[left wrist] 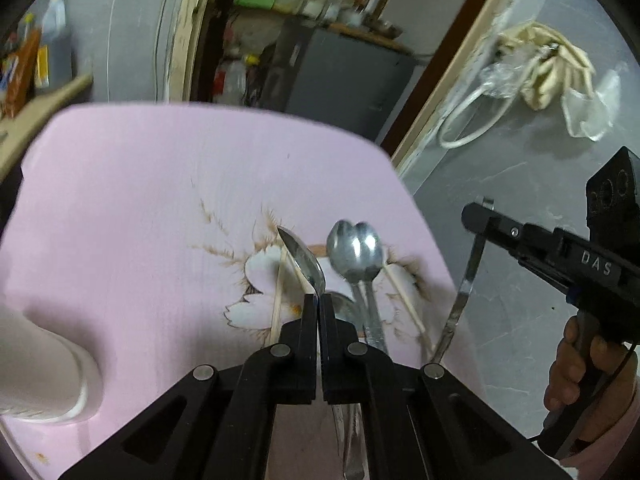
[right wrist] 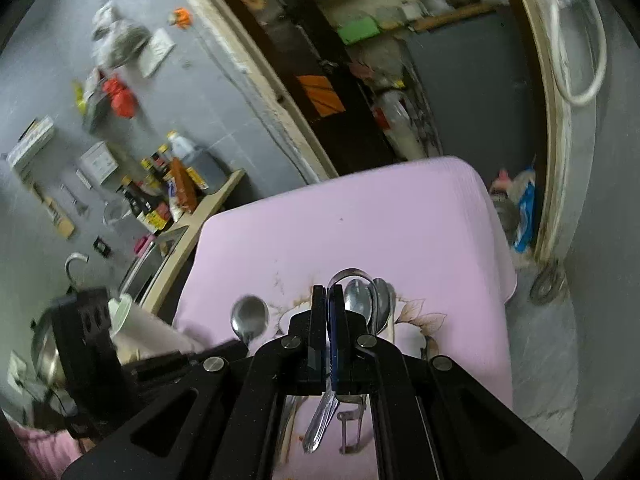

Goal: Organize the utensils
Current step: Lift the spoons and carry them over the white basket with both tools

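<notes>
Left wrist view: left gripper (left wrist: 319, 296) has its jaws pinched shut on a steel spoon (left wrist: 304, 260), gripped at the neck just below the bowl; bowl sticks out beyond the fingertips, edge-on, over the pink table (left wrist: 140, 200). Handle runs back between the fingers, mostly hidden.

Right of it, two more spoons (left wrist: 354, 246) lie on the table, bowls overlapping, handles pointing toward the near edge. Thin wooden chopsticks (left wrist: 402, 298) lie crossed under and beside them. White cup (left wrist: 44, 364) stands at the near left, blurred.

Far right of the same view: right gripper (left wrist: 478, 216), held by a hand (left wrist: 576, 372), is clamped on a flat metal utensil (left wrist: 464, 296) near its top end; the rest hangs down toward the table edge. Type unclear, possibly a knife or tongs.

Right wrist view: jaws closed tight on the thin metal strip, a curved loop of it showing above the fingertips.

Handling judgement:
- spoons: light, rigid, polished, so likely slippery in hard pads; the neck grip leaves the long handle free to swing. Mid-handle would probably balance better
- flat utensil: held at one end, it may pivot
- chopsticks: very light, thin, prone to rolling; take them at mid-length
- nothing fragile except perhaps the cup
</notes>
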Action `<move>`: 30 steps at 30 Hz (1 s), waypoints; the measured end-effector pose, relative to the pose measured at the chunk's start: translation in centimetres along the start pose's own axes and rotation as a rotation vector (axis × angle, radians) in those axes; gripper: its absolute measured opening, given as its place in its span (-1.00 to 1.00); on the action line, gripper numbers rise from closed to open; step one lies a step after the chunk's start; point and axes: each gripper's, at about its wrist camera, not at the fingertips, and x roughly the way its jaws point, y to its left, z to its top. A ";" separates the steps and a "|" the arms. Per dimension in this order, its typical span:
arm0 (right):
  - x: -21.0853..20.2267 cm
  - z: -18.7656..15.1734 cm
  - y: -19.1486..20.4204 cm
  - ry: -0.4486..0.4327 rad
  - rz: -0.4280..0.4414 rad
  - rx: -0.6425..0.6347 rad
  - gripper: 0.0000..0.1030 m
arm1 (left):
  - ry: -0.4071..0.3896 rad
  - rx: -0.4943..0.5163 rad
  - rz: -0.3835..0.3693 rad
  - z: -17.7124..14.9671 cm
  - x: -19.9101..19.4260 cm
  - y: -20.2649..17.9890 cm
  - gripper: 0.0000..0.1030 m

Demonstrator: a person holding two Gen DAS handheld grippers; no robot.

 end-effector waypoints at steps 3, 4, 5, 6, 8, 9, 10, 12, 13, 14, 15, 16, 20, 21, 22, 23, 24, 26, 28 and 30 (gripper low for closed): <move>-1.4 -0.2 1.3 -0.021 -0.007 -0.056 -0.97 | -0.062 0.019 0.001 -0.2 -2.1 -0.4 -0.97; -1.8 -0.1 1.9 -0.028 -0.009 -0.072 -0.97 | -0.082 0.020 -0.001 -0.1 -2.8 -0.4 -0.97; -2.3 0.0 2.6 -0.038 -0.013 -0.096 -0.97 | -0.104 0.023 0.000 -0.1 -3.5 -0.5 -0.97; -2.7 0.2 3.1 -0.044 -0.013 -0.113 -0.97 | -0.127 0.024 0.003 -0.2 -4.3 -0.5 -0.97; -3.4 0.5 4.2 -0.062 -0.012 -0.145 -0.97 | -0.165 0.023 0.004 0.0 -5.6 -0.4 -0.97; -3.8 0.6 4.8 -0.068 -0.010 -0.158 -0.97 | -0.184 0.021 0.004 0.3 -6.2 -0.4 -0.97; -4.1 0.8 5.4 -0.073 -0.004 -0.166 -0.97 | -0.198 0.018 0.004 0.4 -6.7 -0.3 -0.97; -4.6 1.3 6.7 -0.086 0.007 -0.173 -0.97 | -0.230 0.009 0.003 0.8 -8.2 0.0 -0.97; -4.9 1.4 7.4 -0.093 0.014 -0.176 -0.97 | -0.243 0.006 0.002 1.0 -8.9 0.2 -0.97; -5.2 1.6 8.0 -0.100 0.023 -0.179 -0.97 | -0.258 0.001 0.001 1.4 -9.9 0.5 -0.97; -5.5 1.7 8.5 -0.109 0.030 -0.183 -0.97 | -0.270 -0.003 0.001 1.5 -10.6 0.7 -0.97; -5.7 1.7 9.1 -0.116 0.035 -0.188 -0.97 | -0.288 -0.007 -0.001 1.9 -11.6 1.0 -0.97; -6.4 2.7 13.1 -0.158 0.080 -0.219 -0.97 | -0.357 -0.017 -0.002 2.7 -15.6 2.1 -0.97; -6.4 3.0 14.2 -0.167 0.091 -0.226 -0.97 | -0.371 -0.019 0.001 2.8 -16.3 2.6 -0.97; -6.3 3.0 15.1 -0.175 0.100 -0.232 -0.97 | -0.386 -0.021 0.004 2.9 -17.3 3.1 -0.97; -6.4 3.5 16.6 -0.189 0.117 -0.245 -0.97 | -0.408 -0.024 0.010 3.2 -18.5 3.9 -0.97; -6.4 3.7 17.8 -0.200 0.129 -0.256 -0.97 | -0.423 -0.025 0.016 3.3 -19.3 4.3 -0.97; -6.6 4.1 20.1 -0.224 0.150 -0.278 -0.97 | -0.460 -0.032 0.033 3.6 -21.4 6.1 -0.97; -6.8 4.4 22.4 -0.249 0.173 -0.298 -0.97 | -0.495 -0.049 0.049 3.9 -23.1 7.9 -0.97; -6.9 4.5 24.8 -0.270 0.189 -0.318 -0.97 | -0.531 -0.072 0.065 4.0 -24.8 9.9 -0.97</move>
